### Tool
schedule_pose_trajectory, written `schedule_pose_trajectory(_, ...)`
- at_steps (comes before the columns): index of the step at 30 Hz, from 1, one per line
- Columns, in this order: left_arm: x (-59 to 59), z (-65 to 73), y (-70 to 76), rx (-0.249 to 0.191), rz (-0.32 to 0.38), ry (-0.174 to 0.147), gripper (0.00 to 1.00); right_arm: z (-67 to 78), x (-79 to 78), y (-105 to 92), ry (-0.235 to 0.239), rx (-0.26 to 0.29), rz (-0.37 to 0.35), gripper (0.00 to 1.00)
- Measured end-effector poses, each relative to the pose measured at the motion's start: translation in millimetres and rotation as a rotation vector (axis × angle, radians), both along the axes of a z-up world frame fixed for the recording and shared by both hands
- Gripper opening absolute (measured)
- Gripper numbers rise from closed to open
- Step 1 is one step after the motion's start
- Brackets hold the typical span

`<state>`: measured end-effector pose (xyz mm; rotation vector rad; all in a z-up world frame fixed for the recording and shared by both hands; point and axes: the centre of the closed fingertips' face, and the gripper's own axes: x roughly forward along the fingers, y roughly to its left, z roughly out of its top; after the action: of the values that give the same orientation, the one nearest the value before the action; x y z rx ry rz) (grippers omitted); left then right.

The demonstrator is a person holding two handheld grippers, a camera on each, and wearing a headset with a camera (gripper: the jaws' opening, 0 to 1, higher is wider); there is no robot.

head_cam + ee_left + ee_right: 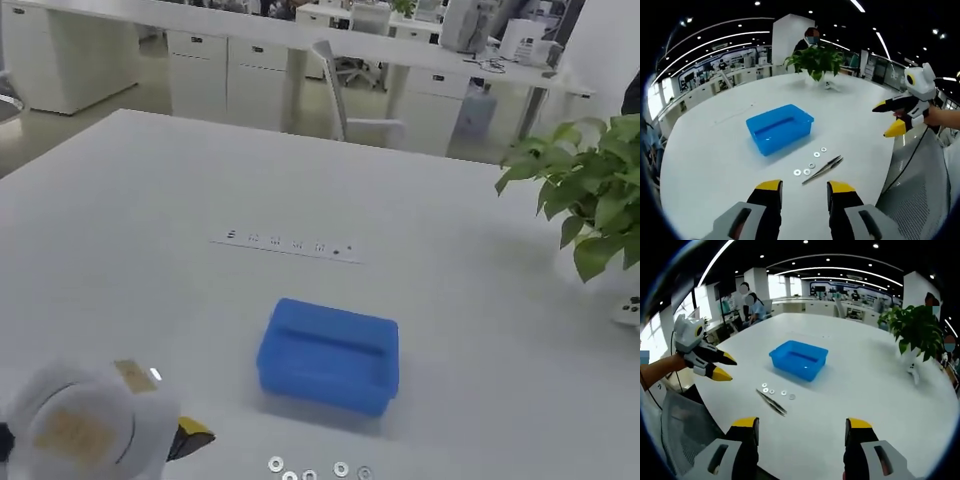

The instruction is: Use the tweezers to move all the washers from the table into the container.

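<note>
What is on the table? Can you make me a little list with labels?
table: white, big
container: blue, open top, no washers seen inside
washers: five, lying on the table near the container
tweezers: lying on the table beside the washers, nobody holding them
left gripper: open, holding nothing
right gripper: open, holding nothing
plant: green leaves, on the far side of the table

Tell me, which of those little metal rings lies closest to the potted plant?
The washer at the row's right end in the right gripper view; the other four lie farther left, away from the potted plant.
</note>
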<state>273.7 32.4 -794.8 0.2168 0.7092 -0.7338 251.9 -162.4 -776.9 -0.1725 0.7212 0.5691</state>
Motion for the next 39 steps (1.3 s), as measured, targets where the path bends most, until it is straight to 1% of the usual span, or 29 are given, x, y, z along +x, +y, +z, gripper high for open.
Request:
schedule_pose_trajectory(3,3.1,-12.1,-3.4,0.017,-0.042,0.028,0.29,-2.5,2.1,1.4,0.012,0.002,0.007,0.68)
schedule_pose_trajectory(5,5.0,-19.7,-7.6,0.015,-0.063,0.047,0.25,-5.2,2.5,2.5,0.019,-0.002,0.016,0.67)
schedule_pose_trajectory(6,6.1,-25.8,-9.7,0.020,-0.082,0.060,0.24,-7.7,2.2,2.8,0.028,-0.004,0.021,0.67)
schedule_pose_trajectory(9,9.7,-38.6,-14.0,0.047,-0.122,0.065,0.22,-11.8,1.1,3.1,0.039,-0.008,0.028,0.67)
schedule_pose_trajectory(10,11.6,-41.8,-15.2,0.049,-0.125,0.066,0.21,-13.2,0.8,2.7,0.042,-0.010,0.028,0.67)
schedule_pose_trajectory(11,13.2,-47.5,-16.7,0.054,-0.138,0.078,0.19,-15.5,0.3,2.0,0.049,-0.009,0.027,0.67)
schedule_pose_trajectory(13,15.6,-54.1,-19.3,0.060,-0.159,0.086,0.18,-18.9,-0.9,1.4,0.063,-0.007,0.026,0.67)
schedule_pose_trajectory(14,14.9,-57.4,-20.9,0.064,-0.183,0.094,0.16,-19.7,-1.3,1.2,0.067,-0.007,0.025,0.66)
schedule_pose_trajectory(15,15.6,-60.4,-21.4,0.073,-0.194,0.097,0.15,-20.2,-1.6,0.9,0.069,-0.008,0.025,0.66)
schedule_pose_trajectory(16,17.7,-65.2,-21.0,0.098,-0.212,0.090,0.14,-20.8,-1.9,0.3,0.073,-0.009,0.025,0.66)
schedule_pose_trajectory(18,19.4,-71.1,-21.5,0.126,-0.244,0.085,0.11,-20.9,-1.8,-0.3,0.076,-0.008,0.024,0.66)
schedule_pose_trajectory(19,19.9,-72.0,-22.0,0.128,-0.248,0.084,0.11,-20.9,-1.7,-0.5,0.077,-0.008,0.024,0.66)
schedule_pose_trajectory(21,20.5,-76.4,-24.1,0.138,-0.283,0.082,0.09,-21.1,-1.6,-1.0,0.079,-0.008,0.024,0.66)
schedule_pose_trajectory(23,20.2,-81.6,-24.7,0.152,-0.304,0.094,0.08,-21.4,-1.8,-1.8,0.082,-0.010,0.024,0.66)
schedule_pose_trajectory(24,19.1,-82.9,-25.1,0.156,-0.317,0.097,0.07,-21.4,-1.8,-2.1,0.082,-0.010,0.024,0.66)
schedule_pose_trajectory(26,17.8,-83.1,-26.8,0.157,-0.340,0.090,0.05,-20.2,-2.4,-1.3,0.081,-0.010,0.026,0.65)
schedule_pose_trajectory(28,16.1,-82.4,-29.7,0.149,-0.355,0.085,0.05,-19.7,-3.4,-0.4,0.081,-0.012,0.031,0.65)
schedule_pose_trajectory(30,12.2,-82.5,-34.0,0.139,-0.371,0.092,0.05,-19.4,-5.0,2.3,0.078,-0.012,0.038,0.65)
schedule_pose_trajectory(32,7.7,-82.5,-37.2,0.150,-0.401,0.076,0.03,-19.2,-7.4,6.9,0.080,-0.008,0.044,0.64)
schedule_pose_trajectory(33,6.3,-81.7,-38.5,0.150,-0.403,0.066,0.00,-18.3,-8.7,9.8,0.080,-0.006,0.049,0.64)
schedule_pose_trajectory(34,5.4,-80.4,-40.2,0.146,-0.414,0.056,0.00,-17.2,-9.4,12.4,0.077,-0.003,0.055,0.64)
schedule_pose_trajectory(37,-1.0,-77.3,-43.9,0.136,-0.418,0.062,0.00,-15.1,-10.5,22.5,0.071,-0.003,0.092,0.63)
schedule_pose_trajectory(39,-5.2,-73.1,-46.8,0.137,-0.427,0.051,0.00,-12.7,-10.8,30.9,0.060,-0.010,0.133,0.61)
